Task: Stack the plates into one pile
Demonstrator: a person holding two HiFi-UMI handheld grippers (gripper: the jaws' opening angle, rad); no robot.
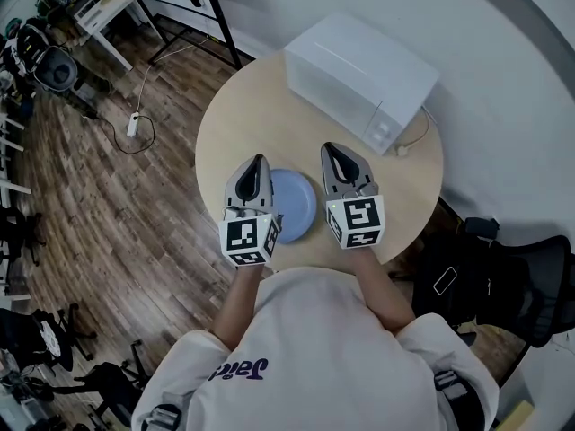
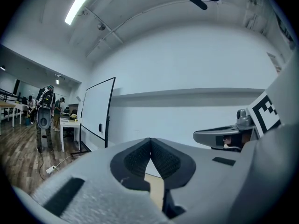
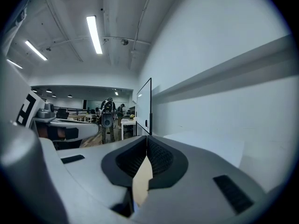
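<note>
White sweatshirt (image 1: pixel 314 357) fills the near edge. Beyond it, the left gripper (image 1: pixel 260 160) and right gripper (image 1: pixel 330 148) hover closed tight and empty above the round table (image 1: pixel 243 119). A blue plate (image 1: pixel 295 203) lies between them, with a microwave (image 1: pixel 359 79) far right.

Your round pale wooden bench (image 1: pixel 243 124) stands on a brown wooden plank floor (image 1: pixel 108 223), beside a plain white wall (image 1: pixel 503 43), under a long bright ceiling light (image 2: pixel 80 6).

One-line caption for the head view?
Left gripper and right gripper, both shut and empty, flank a blue plate on a round table with a white microwave.
</note>
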